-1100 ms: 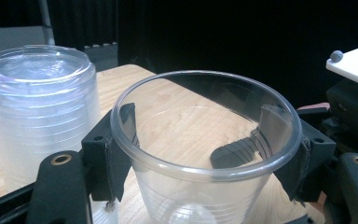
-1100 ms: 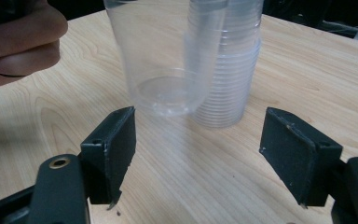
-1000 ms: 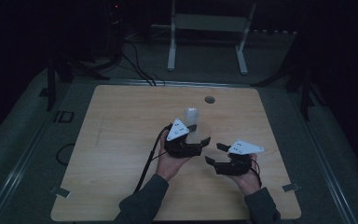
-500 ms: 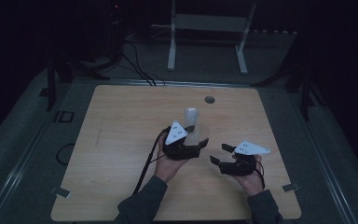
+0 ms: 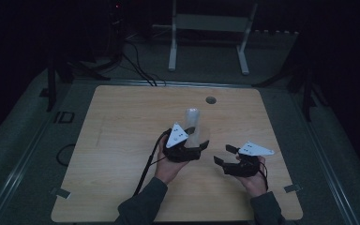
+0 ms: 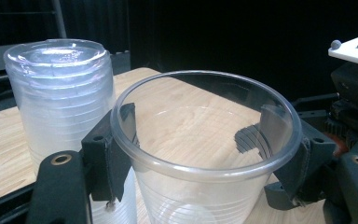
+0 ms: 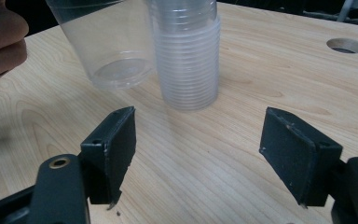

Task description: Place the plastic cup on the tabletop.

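Note:
A single clear plastic cup (image 6: pixel 205 186) stands upright between the jaws of my left gripper (image 6: pixel 198 126), whose pads press on its wall just under the rim. Beside it, an upside-down stack of clear cups (image 6: pixel 58 93) rests on the wooden table. In the high view the left gripper (image 5: pixel 201 143) holds the cup (image 5: pixel 199 136) just in front of the stack (image 5: pixel 191 117). My right gripper (image 5: pixel 222 154) hovers to its right, open and empty. In the right gripper view its jaws (image 7: pixel 199 121) stand wide over bare wood, facing the cup (image 7: pixel 112 46) and the stack (image 7: pixel 186 60).
The light wooden table (image 5: pixel 122 122) has a round cable hole (image 5: pixel 211 100) near its far edge, also seen as the hole (image 7: pixel 346 45). A metal stand (image 5: pixel 208 37) and cables lie on the dark floor beyond. A black cable (image 5: pixel 145 168) trails from the left gripper.
My right gripper has drifted slightly to the right. The left gripper and its cup stay where they were beside the stack.

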The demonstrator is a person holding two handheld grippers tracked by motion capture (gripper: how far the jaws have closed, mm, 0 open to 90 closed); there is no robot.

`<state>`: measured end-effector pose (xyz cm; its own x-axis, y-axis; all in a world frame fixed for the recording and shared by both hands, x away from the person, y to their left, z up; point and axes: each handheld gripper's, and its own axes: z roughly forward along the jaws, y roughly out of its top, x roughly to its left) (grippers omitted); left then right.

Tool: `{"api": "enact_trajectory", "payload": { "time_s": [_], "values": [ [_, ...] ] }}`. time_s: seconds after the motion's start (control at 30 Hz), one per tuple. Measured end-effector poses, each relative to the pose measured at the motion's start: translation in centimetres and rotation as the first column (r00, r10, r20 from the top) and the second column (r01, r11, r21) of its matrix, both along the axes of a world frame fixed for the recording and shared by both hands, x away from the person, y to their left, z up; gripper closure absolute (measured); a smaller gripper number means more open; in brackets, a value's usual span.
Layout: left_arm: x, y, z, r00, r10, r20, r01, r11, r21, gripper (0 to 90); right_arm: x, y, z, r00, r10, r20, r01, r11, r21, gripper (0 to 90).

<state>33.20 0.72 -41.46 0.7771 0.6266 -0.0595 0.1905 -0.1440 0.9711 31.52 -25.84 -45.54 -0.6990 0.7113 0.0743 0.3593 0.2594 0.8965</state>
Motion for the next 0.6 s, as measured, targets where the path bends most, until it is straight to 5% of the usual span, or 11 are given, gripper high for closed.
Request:
{"api": "enact_trajectory", "payload": {
  "time_s": [0.6],
  "values": [
    [-0.16,-0.38,-0.55,0.9999,0.008,0.011,-0.008,1.0000,0.003,29.0,0.00,-0.21,-0.43,0.9999,-0.006,-0.014,0.006,1.0000,-0.003,26.9]
  ]
}}
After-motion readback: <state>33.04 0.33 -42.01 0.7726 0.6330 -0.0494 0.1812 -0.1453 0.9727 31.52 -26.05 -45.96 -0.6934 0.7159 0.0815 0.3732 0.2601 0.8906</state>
